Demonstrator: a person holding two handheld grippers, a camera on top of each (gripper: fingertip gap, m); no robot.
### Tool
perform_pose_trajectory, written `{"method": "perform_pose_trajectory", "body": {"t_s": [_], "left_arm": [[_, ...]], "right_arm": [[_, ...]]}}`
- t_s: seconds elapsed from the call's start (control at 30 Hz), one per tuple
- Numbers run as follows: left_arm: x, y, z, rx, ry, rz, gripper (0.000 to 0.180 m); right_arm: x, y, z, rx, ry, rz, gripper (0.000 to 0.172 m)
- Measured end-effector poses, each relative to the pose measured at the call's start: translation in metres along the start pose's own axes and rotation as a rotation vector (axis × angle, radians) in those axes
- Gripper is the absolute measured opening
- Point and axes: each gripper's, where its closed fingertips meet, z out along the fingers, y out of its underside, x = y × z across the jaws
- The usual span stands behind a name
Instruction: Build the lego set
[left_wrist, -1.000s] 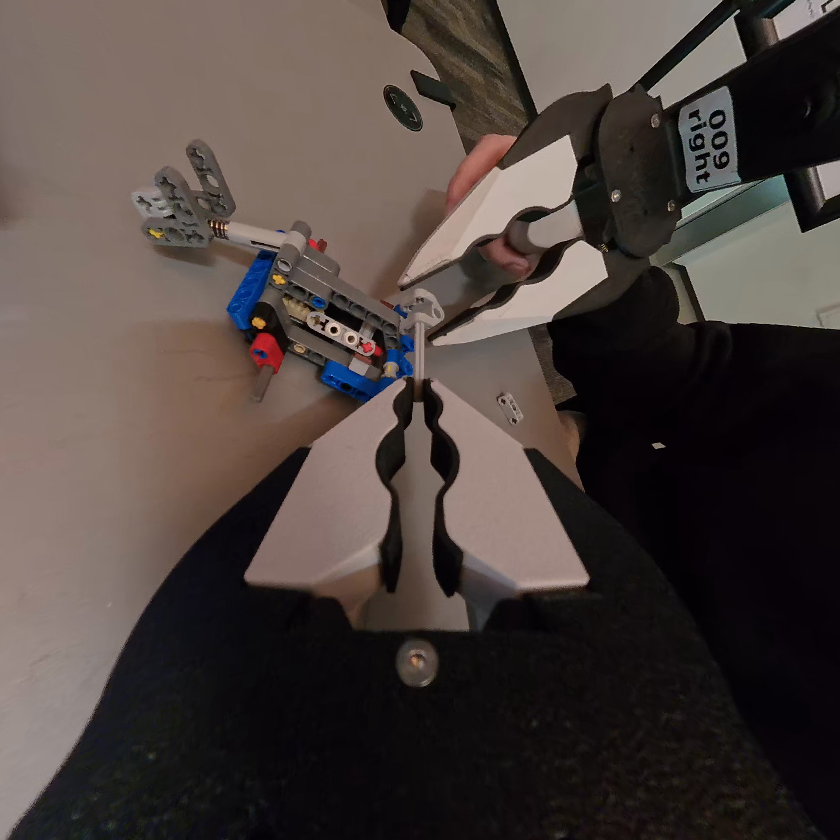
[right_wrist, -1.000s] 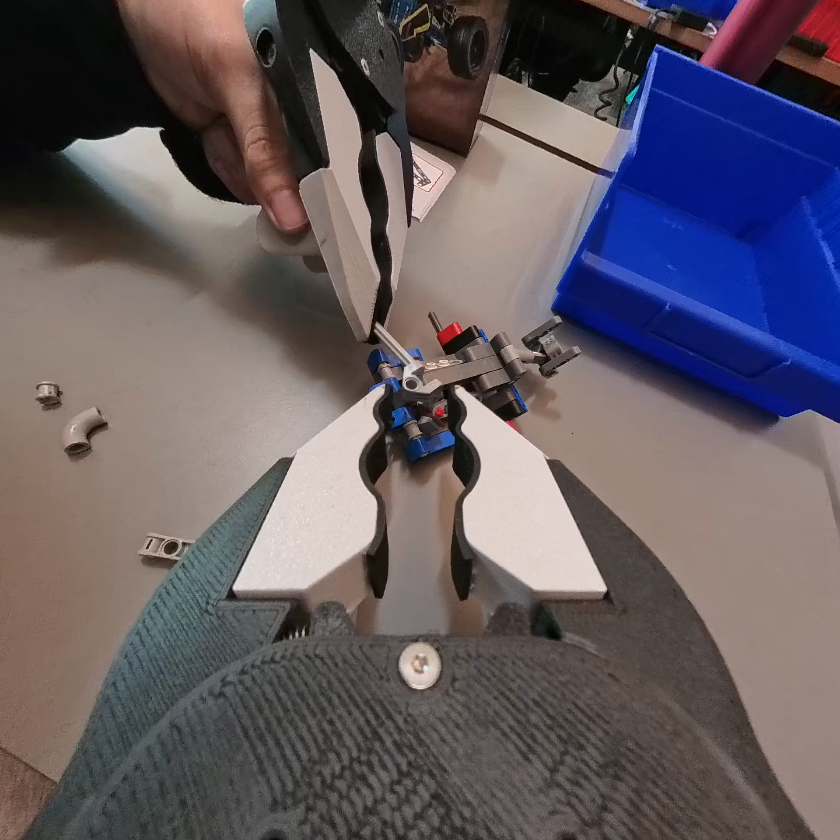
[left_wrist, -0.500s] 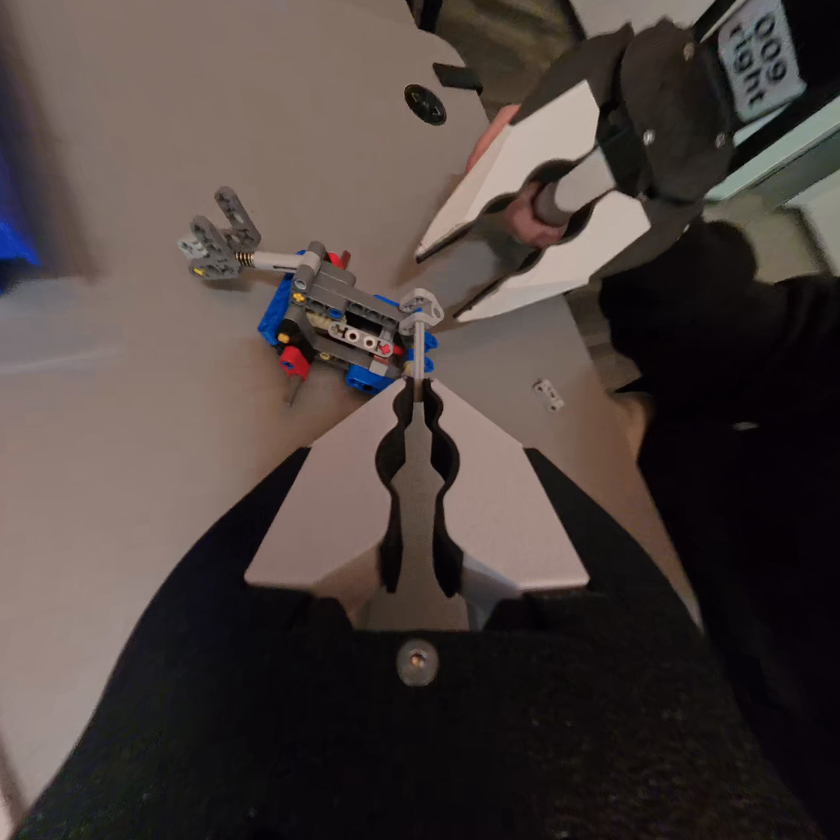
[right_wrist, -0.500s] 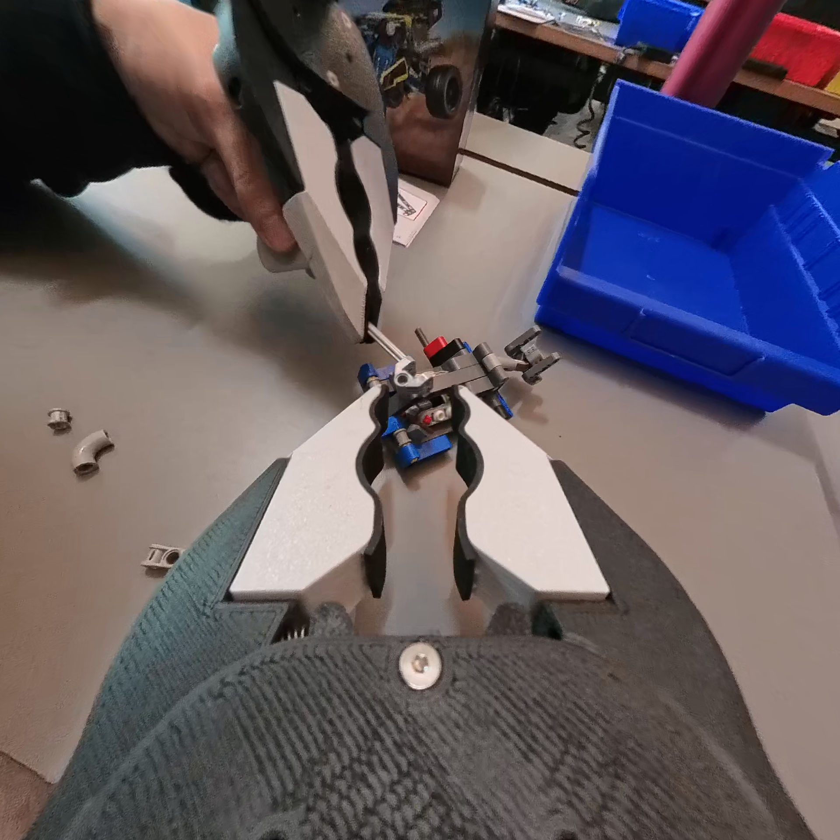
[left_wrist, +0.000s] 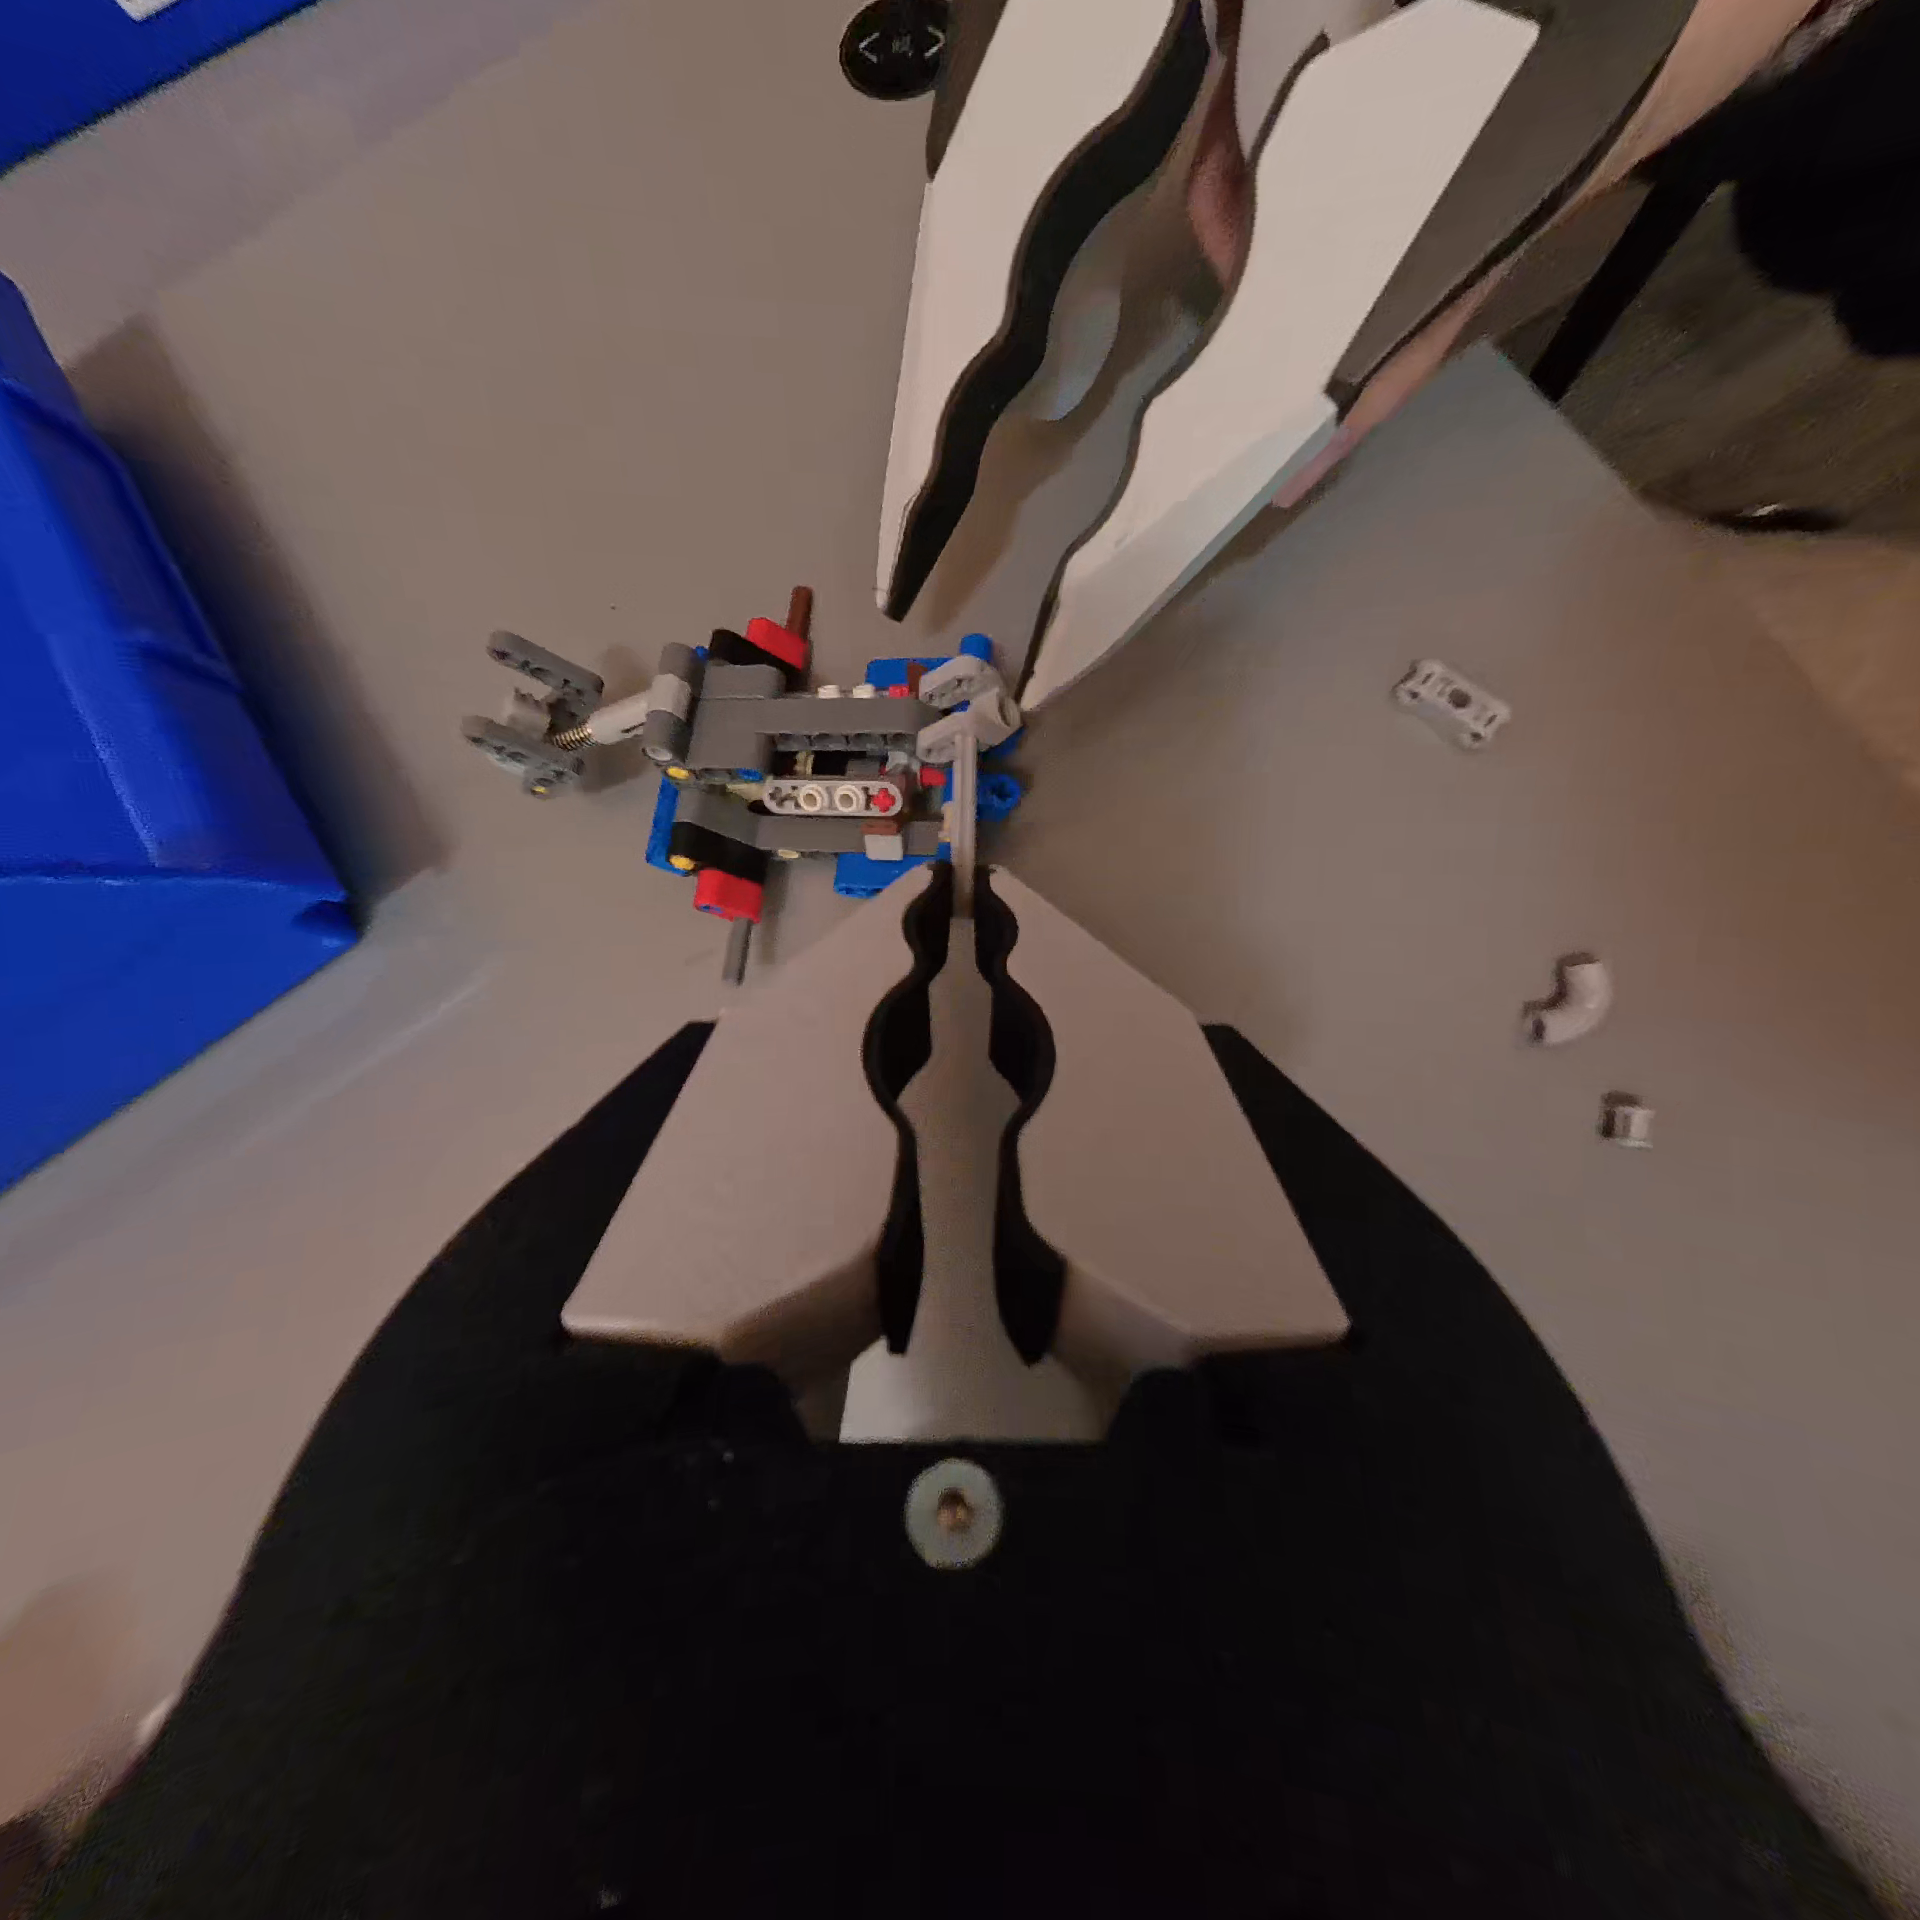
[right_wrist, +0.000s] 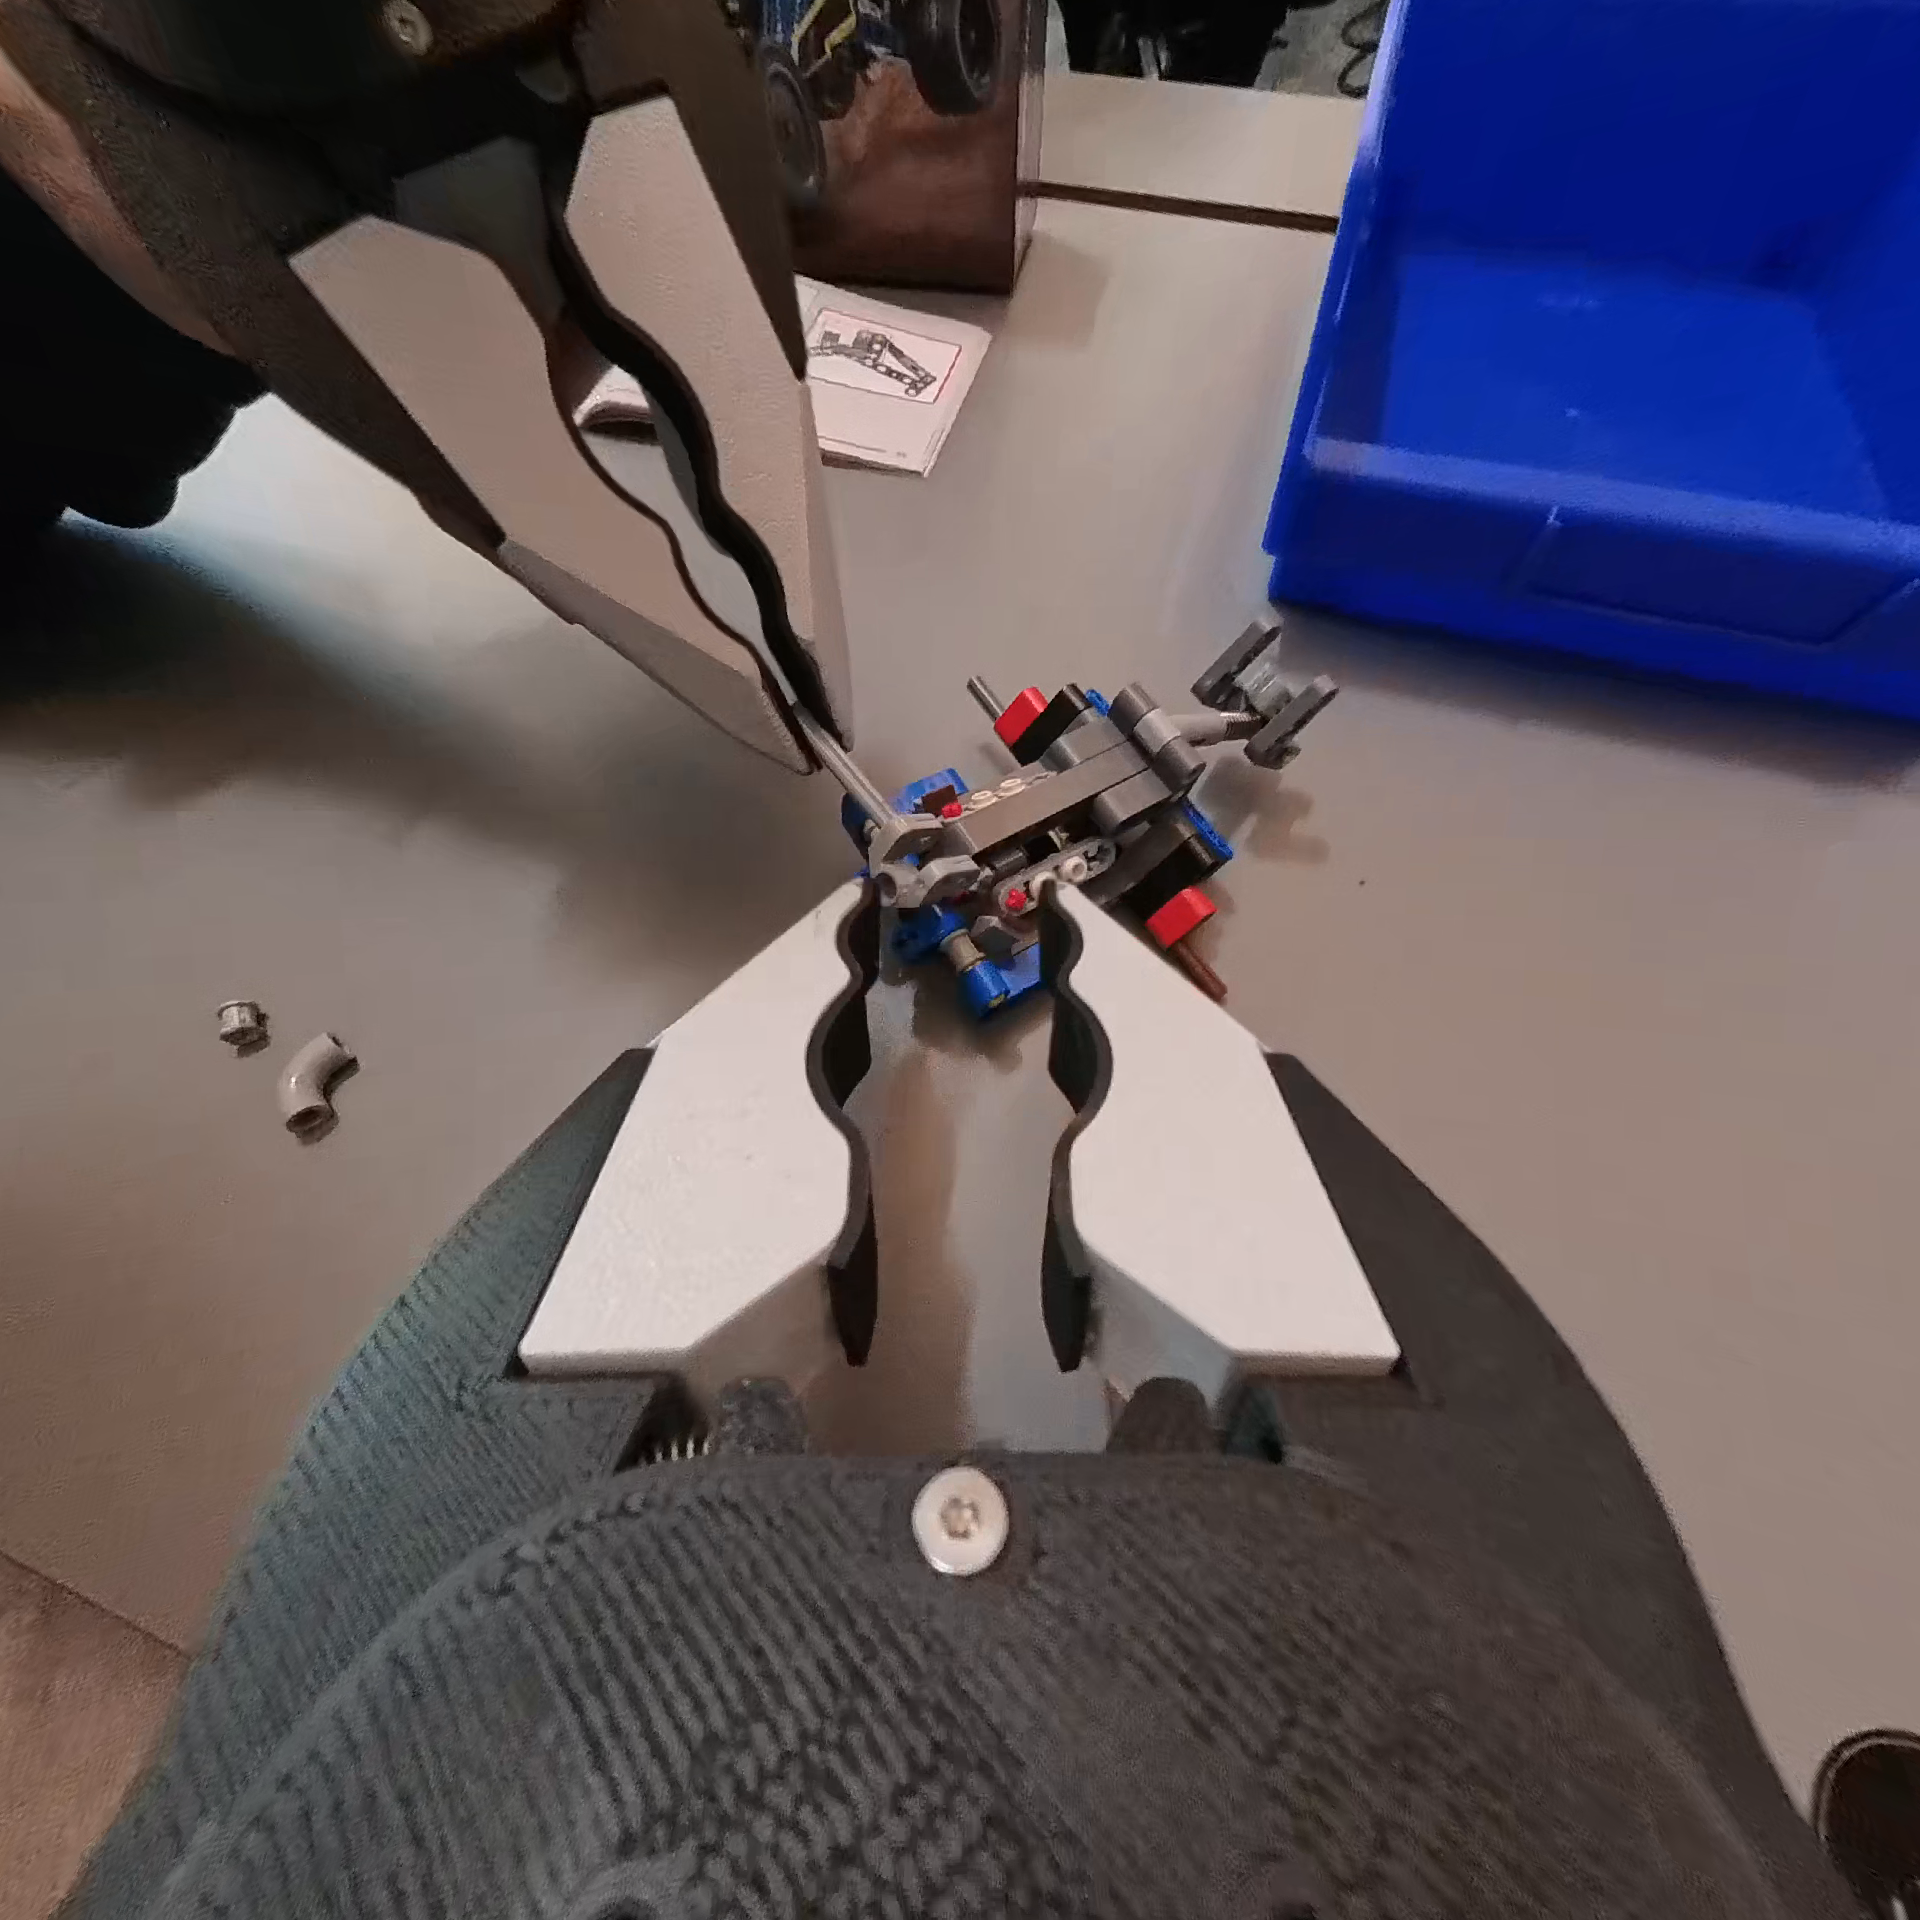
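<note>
The left gripper (left_wrist: 961, 883) is clamped tight on the thin grey axle (left_wrist: 966, 805) plugged into the brick model (left_wrist: 821, 769) on the grey table (left_wrist: 1351, 883), while the right gripper (right_wrist: 961, 914) straddles the model's near end, jaws parted and gripping nothing. Only the right wrist view shows the booklet (right_wrist: 883, 384) and box (right_wrist: 914, 135); only the left shows a flat grey connector (left_wrist: 1451, 703).

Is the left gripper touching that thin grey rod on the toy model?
Touching: in the right wrist view the left gripper has its fingertips shut on the grey rod.
</note>
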Motion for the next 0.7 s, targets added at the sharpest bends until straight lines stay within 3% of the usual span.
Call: {"method": "perform_pose_trajectory", "body": {"t_s": [0.17,0.7], "left_arm": [[-0.0039,0.0033,0.0024,-0.038,-0.064,0.1,0.0],[-0.0097,-0.0035,0.0054,0.031,-0.102,0.125,0.0]], "right_arm": [[-0.0021,0.0035,0.0026,-0.027,0.002,0.006,0.014],[0.0067,-0.002,0.004,0.009,0.023,0.144,0.006]]}}
